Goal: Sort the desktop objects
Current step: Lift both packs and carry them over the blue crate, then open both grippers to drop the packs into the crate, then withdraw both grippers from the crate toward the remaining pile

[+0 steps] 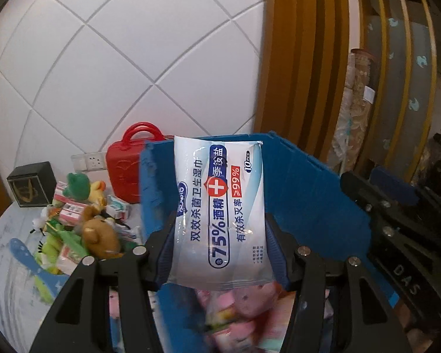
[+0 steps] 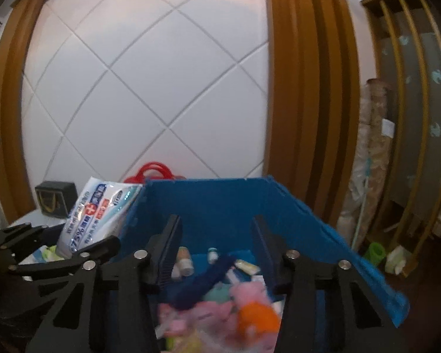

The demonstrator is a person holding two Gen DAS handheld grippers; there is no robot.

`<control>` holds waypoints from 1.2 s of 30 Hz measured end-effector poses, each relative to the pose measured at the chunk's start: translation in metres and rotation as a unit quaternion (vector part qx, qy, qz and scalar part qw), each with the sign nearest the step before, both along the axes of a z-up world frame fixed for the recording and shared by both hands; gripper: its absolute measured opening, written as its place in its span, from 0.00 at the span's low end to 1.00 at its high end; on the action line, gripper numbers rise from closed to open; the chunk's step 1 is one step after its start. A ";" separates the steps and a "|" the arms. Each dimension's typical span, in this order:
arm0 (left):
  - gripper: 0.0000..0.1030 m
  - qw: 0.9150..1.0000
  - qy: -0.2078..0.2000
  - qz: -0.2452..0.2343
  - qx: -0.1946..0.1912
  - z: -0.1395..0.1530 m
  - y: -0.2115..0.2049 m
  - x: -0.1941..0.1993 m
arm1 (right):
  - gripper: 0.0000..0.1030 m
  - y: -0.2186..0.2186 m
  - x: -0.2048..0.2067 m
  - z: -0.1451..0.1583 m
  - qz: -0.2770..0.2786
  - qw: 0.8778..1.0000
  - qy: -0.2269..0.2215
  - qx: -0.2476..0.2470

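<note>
Left jaws: the left gripper [image 1: 217, 253] is clamped on a wet-wipe packet [image 1: 220, 206], the blue pads pressing its two long edges near the lower end.
Packet's long axis: it runs straight out along the fingers, the free end tipped up and away, printed face to the camera.
Packet versus bin: in the left wrist view it stands in front of the blue bin [image 1: 308, 194], its lower end over the bin's open mouth; from the right wrist view the packet [image 2: 97, 214] sits just outside the bin's left wall [image 2: 138, 214], so whether it has fully cleared that wall I cannot tell.
Right jaws: the right gripper [image 2: 216, 247] is parted and holds nothing, with only the bin's contents showing between the fingers.
Bin contents: soft pink toys [image 2: 244, 294], an orange piece and small bottles lie below, blurred.
Nearer hand: the left one carries the packet; the right is already over the bin.
Likely next: a short carry over the mouth, then release.
Farther off: unsorted toys [image 1: 97, 232] and cartons lie heaped on the worktop [image 1: 8, 264], a red case [image 1: 126, 170] behind them.
</note>
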State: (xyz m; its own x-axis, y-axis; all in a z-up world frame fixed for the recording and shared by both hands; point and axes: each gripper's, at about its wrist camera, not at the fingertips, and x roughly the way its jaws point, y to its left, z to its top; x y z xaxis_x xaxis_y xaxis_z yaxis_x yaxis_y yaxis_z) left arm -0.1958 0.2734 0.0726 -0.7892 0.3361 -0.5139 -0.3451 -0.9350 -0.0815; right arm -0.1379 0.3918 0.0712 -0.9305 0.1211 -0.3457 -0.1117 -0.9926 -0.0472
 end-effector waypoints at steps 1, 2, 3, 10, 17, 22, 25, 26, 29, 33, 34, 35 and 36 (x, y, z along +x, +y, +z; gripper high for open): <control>0.53 1.000 -0.004 0.002 -0.001 -0.001 0.007 -0.004 | 0.45 0.014 -0.007 0.001 0.004 1.000 -0.006 -0.004; 0.53 1.000 -0.013 0.003 -0.003 -0.004 0.018 -0.008 | 0.45 0.024 -0.010 0.000 0.005 1.000 -0.009 -0.006; 0.53 1.000 -0.027 0.004 -0.005 -0.009 0.030 -0.012 | 0.45 0.038 -0.016 -0.002 0.007 1.000 -0.015 -0.004; 0.53 0.997 -0.057 0.020 -0.044 -0.030 0.064 -0.009 | 0.46 0.078 -0.025 -0.030 0.034 0.998 -0.055 -0.012; 0.74 0.995 -0.066 0.046 -0.064 -0.038 0.076 -0.001 | 0.62 0.097 -0.024 -0.044 0.044 0.996 -0.077 -0.023; 0.75 0.994 -0.070 0.052 -0.067 -0.041 0.079 0.007 | 0.83 0.106 -0.019 -0.046 0.023 0.997 -0.077 -0.011; 0.75 0.993 -0.068 0.055 -0.075 -0.045 0.080 0.012 | 0.99 0.110 -0.015 -0.046 0.029 0.997 -0.071 -0.019; 0.75 0.993 -0.067 0.056 -0.077 -0.046 0.081 0.013 | 1.00 0.110 -0.013 -0.045 0.029 0.997 -0.068 -0.017; 0.75 0.994 -0.056 0.060 -0.078 -0.043 0.079 0.019 | 1.00 0.105 -0.007 -0.041 0.032 0.998 -0.061 -0.002; 0.76 0.994 -0.049 0.068 -0.075 -0.041 0.073 0.027 | 1.00 0.102 0.000 -0.040 0.041 0.997 -0.059 0.004; 0.76 0.994 -0.048 0.070 -0.072 -0.041 0.071 0.030 | 1.00 0.102 0.002 -0.040 0.042 0.997 -0.058 0.004; 0.76 0.994 -0.048 0.073 -0.071 -0.041 0.070 0.030 | 1.00 0.102 0.003 -0.040 0.042 0.998 -0.056 0.003; 0.76 0.994 -0.046 0.078 -0.069 -0.040 0.067 0.033 | 1.00 0.103 0.004 -0.040 0.044 0.998 -0.053 -0.001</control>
